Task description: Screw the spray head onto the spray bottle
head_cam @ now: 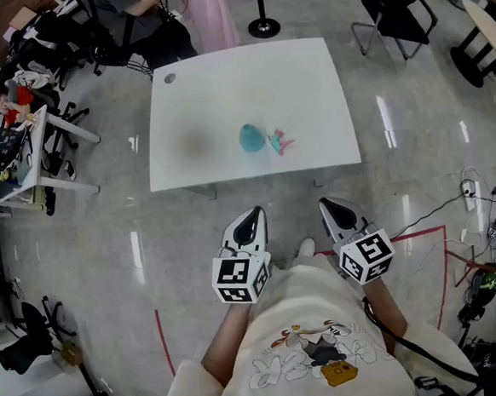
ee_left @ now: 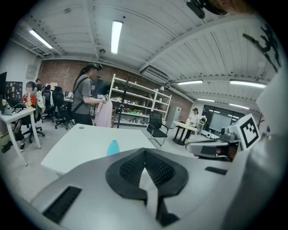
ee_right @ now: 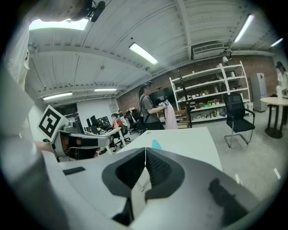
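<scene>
Off the table's near edge, over the floor: L gripper hung short of the tabletop, nose tipped slightly down toward it. Its ribbed pads sat fully together w/ nothing between them. Its marker cube was close to the person's waist.

Far-left corner of table: small round grey disc. Another person stood beyond the table's far edge, holding a pink cloth.

Spray bottle, teal, stood upright on the table, a bit right of centre and nearer the near edge than the far one. It was well apart from both grippers, neck bare, no head on it.

Spray head, pink/teal, lay on its side just beside the bottle, on its right. Its thin tube pointed toward the far-right corner. Whether head and bottle touched I couldn't tell.

R gripper was also off the near edge, beside the L one w/ a gap between, same slight downward tilt. Jaws closed, pads meeting on the centreline, empty. Both gripper views looked across the table at the bottle.
</scene>
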### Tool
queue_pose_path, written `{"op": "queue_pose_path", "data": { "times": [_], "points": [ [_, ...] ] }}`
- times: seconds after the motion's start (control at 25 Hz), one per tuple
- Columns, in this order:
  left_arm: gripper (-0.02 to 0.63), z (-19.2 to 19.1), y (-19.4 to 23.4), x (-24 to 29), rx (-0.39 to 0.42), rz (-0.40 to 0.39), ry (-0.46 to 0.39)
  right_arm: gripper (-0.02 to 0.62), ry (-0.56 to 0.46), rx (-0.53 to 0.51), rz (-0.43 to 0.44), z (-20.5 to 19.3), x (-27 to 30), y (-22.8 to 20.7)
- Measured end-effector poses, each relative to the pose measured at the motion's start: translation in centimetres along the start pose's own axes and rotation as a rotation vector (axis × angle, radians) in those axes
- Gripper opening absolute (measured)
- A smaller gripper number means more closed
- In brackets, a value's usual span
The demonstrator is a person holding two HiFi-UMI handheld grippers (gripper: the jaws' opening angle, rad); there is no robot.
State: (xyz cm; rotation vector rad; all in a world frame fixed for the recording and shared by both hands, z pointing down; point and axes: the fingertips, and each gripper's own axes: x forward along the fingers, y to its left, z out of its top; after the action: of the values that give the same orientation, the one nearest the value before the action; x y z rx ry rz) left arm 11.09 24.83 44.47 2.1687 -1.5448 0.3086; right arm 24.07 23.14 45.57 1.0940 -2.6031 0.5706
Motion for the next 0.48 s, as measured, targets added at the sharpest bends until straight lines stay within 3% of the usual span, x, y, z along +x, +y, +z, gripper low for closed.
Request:
{"op": "queue_pose_path", "data": {
  "times": [0.2,0.32,0.36,0.44,0.48],
  "points": [
    [0.006,0.2,1.8,2.4,0.04,0.057,-0.062,0.006,-0.011,-0.02,0.012,0.5,0.6,-2.7],
    [0.035,0.1,2.9,4.4,0.111,0.064,-0.078,0.006,0.006,-0.014,0.029,0.0,1.1,-3.1],
    [0.103,0.0,3.3,5.4,0.139,0.064,-0.082,0.006,0.016,-0.013,0.034,-0.2,1.2,-3.1],
    [0.302,-0.3,4.5,7.7,0.203,0.065,-0.092,0.006,0.029,-0.009,0.04,-0.4,1.6,-3.1],
    [0.339,-0.4,5.4,9.2,0.23,0.068,-0.096,0.006,0.033,-0.008,0.039,-0.3,2.0,-3.3]
  ]
}}
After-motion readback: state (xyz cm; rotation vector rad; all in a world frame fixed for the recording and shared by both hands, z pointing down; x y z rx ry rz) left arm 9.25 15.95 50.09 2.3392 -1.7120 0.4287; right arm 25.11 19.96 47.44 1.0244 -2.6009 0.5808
